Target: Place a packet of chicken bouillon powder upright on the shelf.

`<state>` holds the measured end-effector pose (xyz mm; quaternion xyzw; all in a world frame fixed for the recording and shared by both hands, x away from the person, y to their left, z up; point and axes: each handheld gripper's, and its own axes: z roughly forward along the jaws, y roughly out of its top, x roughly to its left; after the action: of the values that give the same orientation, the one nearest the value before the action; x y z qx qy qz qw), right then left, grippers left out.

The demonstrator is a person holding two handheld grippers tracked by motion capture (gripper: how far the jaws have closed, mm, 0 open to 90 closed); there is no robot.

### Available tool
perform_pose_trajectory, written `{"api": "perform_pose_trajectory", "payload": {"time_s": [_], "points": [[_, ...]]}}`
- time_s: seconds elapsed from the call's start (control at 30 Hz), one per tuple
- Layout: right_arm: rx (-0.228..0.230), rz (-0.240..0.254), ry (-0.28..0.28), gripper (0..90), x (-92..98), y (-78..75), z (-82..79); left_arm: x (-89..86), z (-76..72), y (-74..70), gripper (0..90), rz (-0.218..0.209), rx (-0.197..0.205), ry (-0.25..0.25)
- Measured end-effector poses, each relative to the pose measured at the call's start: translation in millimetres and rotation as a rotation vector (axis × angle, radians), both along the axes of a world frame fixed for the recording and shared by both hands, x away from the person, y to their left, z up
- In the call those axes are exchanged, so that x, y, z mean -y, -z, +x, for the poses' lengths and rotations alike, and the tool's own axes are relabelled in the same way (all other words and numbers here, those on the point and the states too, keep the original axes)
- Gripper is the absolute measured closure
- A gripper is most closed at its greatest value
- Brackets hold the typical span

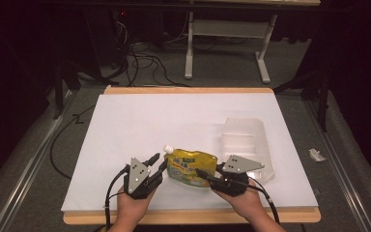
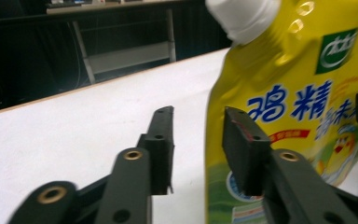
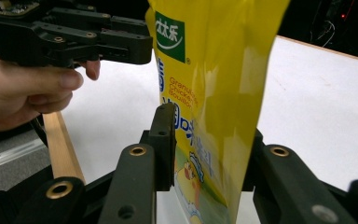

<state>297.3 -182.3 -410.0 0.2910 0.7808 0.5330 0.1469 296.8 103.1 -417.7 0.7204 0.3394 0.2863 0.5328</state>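
The yellow spouted pouch (image 1: 191, 167) sits near the front edge of the white table (image 1: 125, 125), between the two hands, its white cap (image 1: 168, 149) pointing to the far left. The right tongs (image 1: 207, 175) are clenched on the pouch's right side: in the right gripper view the film (image 3: 214, 93) runs straight between the two pads, which press it from both sides. That grip appears to be what keeps the soft pouch propped up instead of slumping flat.

The left tongs (image 1: 158, 162) are released. In the left gripper view the gap between the pads holds nothing but bare table, and the pouch (image 2: 289, 107) lies just beside and behind the right-hand pad. They look placed to take the cap end, so the pouch would be held at both ends.

A clear plastic tray (image 1: 246, 145) lies just right of and beyond the pouch, close behind the right hand (image 1: 244, 203); it is the one thing nearby that a swing to the right could knock. A scrap of paper (image 1: 316, 154) lies off the table to the right.
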Motion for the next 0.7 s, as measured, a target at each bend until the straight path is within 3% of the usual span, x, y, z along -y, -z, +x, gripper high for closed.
{"api": "perform_pose_trajectory", "payload": {"time_s": [0.23,0.3,0.37,0.47,0.7], "points": [[0.012,-0.025,0.002,77.5,-5.0,6.3,0.3,-19.0,4.6,4.3,51.9,0.044,-0.073,-0.007],[0.021,-0.025,-0.001,81.4,-5.3,6.9,-0.4,-25.0,4.7,9.6,51.1,0.027,-0.085,-0.012],[0.026,-0.023,-0.002,84.0,-5.7,7.6,-1.2,-29.6,8.0,10.8,50.8,-0.030,-0.108,-0.019],[0.045,-0.027,-0.008,88.0,-6.9,9.1,-2.5,-31.9,10.8,10.1,50.5,-0.059,-0.099,-0.027],[0.051,-0.026,-0.016,90.0,-6.8,10.0,-2.6,-33.8,11.1,13.5,48.1,-0.034,-0.083,-0.018]]}}
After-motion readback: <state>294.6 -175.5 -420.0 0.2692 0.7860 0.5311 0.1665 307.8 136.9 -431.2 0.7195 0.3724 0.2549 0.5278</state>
